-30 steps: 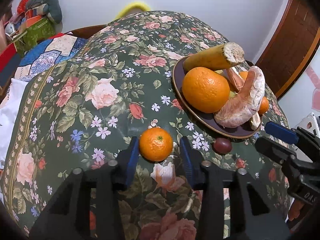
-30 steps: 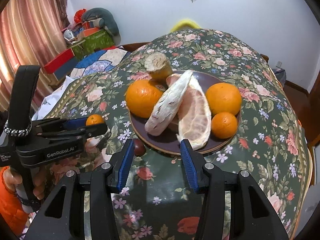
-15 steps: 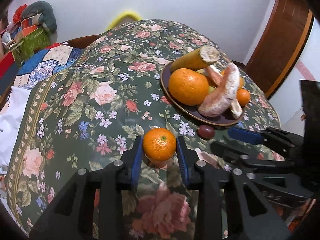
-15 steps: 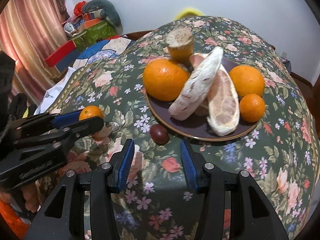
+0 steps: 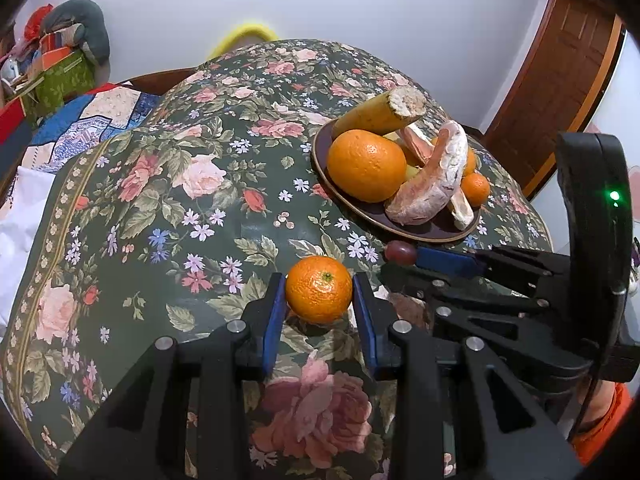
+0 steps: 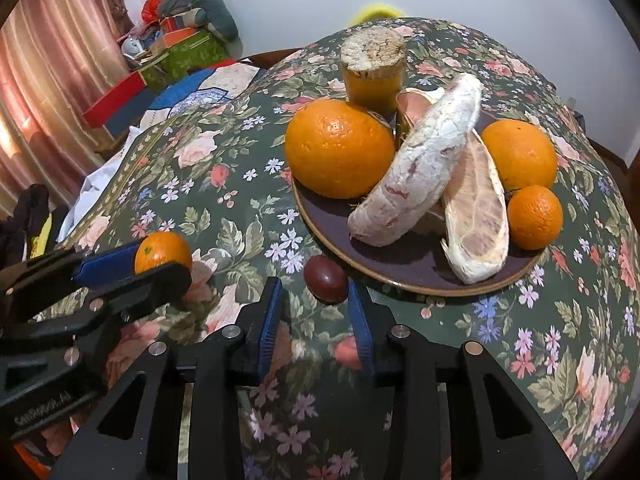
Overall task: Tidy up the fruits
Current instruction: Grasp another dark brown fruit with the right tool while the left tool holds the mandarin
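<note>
My left gripper point(image 5: 319, 284) is shut on a small mandarin point(image 5: 319, 295), held just above the floral tablecloth; the right wrist view shows it at the left point(image 6: 162, 250). My right gripper point(image 6: 314, 286) is low over the cloth and its jaws are closing. A small dark red fruit point(image 6: 326, 279) lies between their tips, close to the right pad, with a gap at the left pad. Just beyond it is a dark plate point(image 6: 400, 285) holding a large orange point(image 6: 338, 148), pomelo segments point(image 6: 420, 168), a cut yellow fruit piece point(image 6: 374, 76), another orange point(image 6: 518, 154) and a mandarin point(image 6: 534, 216).
The round table point(image 5: 160, 200) with its flowered cloth falls away on all sides. A bed with a patchwork quilt point(image 5: 92, 120) and piled boxes point(image 6: 180, 52) stands behind on the left. A wooden door point(image 5: 560, 92) is at the right. A hand in an orange sleeve point(image 5: 600, 416) holds the right gripper.
The right gripper has come down and forward to the dark red fruit, and its jaws have narrowed around it. The left gripper has drawn back a little with the mandarin.
</note>
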A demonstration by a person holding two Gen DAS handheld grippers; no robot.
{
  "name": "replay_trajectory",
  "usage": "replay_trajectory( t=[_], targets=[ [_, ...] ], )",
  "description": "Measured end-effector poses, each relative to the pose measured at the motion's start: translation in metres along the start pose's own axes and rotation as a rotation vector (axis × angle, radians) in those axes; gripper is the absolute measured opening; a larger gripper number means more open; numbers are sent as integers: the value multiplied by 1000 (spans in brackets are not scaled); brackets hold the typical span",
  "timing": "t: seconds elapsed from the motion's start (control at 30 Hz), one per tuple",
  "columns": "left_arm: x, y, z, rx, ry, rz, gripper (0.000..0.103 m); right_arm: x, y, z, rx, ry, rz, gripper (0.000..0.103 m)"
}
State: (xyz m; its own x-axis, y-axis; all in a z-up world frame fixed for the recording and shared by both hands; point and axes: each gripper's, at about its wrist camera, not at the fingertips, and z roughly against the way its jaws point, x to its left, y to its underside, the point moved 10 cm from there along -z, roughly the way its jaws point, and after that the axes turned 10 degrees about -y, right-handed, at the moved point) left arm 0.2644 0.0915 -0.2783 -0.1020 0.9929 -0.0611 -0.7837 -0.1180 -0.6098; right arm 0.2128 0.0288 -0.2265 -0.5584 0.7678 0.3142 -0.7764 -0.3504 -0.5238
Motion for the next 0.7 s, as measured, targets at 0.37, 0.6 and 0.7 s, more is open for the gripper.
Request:
replay_trajectory(
  t=[0.37,0.6,0.7],
  targets=[
    [2,-1,-2,4,-8,10,33,2,-3,-4,1,3,25,20],
    [-5,-8,7,-15,-12,6,33,4,-4,17,-44,11,55,20],
    [-11,-15,12,-28,-8,4,33,-1,-4,29,-65,20,57,20]
  ],
)
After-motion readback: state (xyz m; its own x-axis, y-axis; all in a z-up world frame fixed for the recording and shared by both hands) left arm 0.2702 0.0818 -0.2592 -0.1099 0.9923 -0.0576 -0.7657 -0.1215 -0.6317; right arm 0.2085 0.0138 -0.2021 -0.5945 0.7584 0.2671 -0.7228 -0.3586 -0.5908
